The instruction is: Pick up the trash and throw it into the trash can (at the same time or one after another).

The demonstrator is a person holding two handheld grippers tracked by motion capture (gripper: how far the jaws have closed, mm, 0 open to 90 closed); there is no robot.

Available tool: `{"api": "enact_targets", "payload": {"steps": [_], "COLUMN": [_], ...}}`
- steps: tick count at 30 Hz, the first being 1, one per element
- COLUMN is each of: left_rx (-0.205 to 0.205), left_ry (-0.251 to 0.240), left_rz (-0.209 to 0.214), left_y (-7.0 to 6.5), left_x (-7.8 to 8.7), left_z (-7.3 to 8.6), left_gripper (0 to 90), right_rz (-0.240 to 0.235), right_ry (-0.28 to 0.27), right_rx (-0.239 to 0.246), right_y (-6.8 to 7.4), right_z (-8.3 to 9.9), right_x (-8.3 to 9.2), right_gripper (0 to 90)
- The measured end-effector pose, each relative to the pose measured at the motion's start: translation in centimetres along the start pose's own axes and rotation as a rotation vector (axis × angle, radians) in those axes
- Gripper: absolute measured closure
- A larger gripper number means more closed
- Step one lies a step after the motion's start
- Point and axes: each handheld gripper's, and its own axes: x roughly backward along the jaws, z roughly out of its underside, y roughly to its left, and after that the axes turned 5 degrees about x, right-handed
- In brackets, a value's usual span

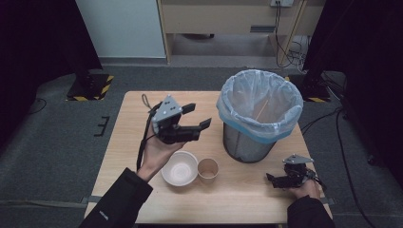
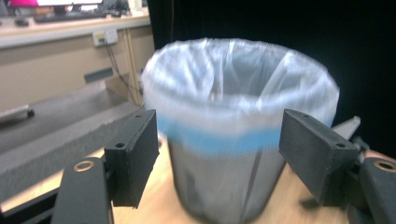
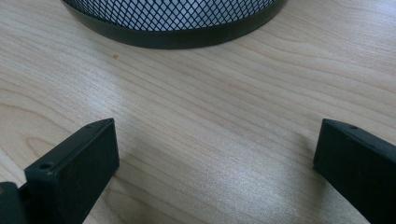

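Mesh bin, black wire lined with a pale bag that is folding over its rim above a blue band, is standing on the table's right half. Left gripper is hovering beside it, jaws wide and empty. Right gripper is resting near the bin's foot, jaws spread, nothing between. White bowl and paper cup are sitting empty, just touching. Left gripper view is showing the bag's translucent inside; right gripper view, the mesh base on woodgrain.

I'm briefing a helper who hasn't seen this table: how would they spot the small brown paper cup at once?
Start at the black mesh waste bin with the pale plastic liner on the light wooden table. Look towards the near edge, to its left: the small brown paper cup stands upright beside a white round paper bowl. It is narrower, taller and brown, not white.
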Motion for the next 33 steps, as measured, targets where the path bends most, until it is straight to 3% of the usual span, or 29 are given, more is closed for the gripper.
{"api": "enact_targets", "payload": {"steps": [9, 14, 17, 19, 23, 33], "left_rx": [0.085, 0.140, 0.183, 0.239, 0.264, 0.242], "left_ry": [0.111, 0.194, 0.209, 0.213, 0.224, 0.303], "left_rz": [-0.097, -0.162, -0.194, -0.208, -0.237, -0.251], "left_y": [2.8, 4.3, 5.3, 6.2, 7.0, 7.3], "left_x": [3.2, 3.6, 3.6, 3.5, 3.5, 2.9], "left_z": [7.6, 11.9, 13.5, 14.2, 15.0, 16.4], "left_gripper": [25.3, 24.7, 24.7, 24.7, 25.4, 29.4], "right_rz": [0.002, 0.006, 0.010, 0.010, 0.011, 0.009], "right_ry": [-0.004, -0.003, 0.003, 0.005, 0.008, 0.012], "right_rx": [-0.002, -0.007, -0.007, -0.007, -0.008, -0.011], "right_y": [0.0, 0.1, 0.1, 0.1, 0.1, 0.1], "right_z": [0.0, 0.0, -0.1, -0.1, -0.1, -0.1], "right_x": [0.0, 0.0, 0.0, 0.0, 0.0, 0.0], "right_gripper": [0.3, 0.4, 0.3, 0.3, 0.4, 0.4]}}
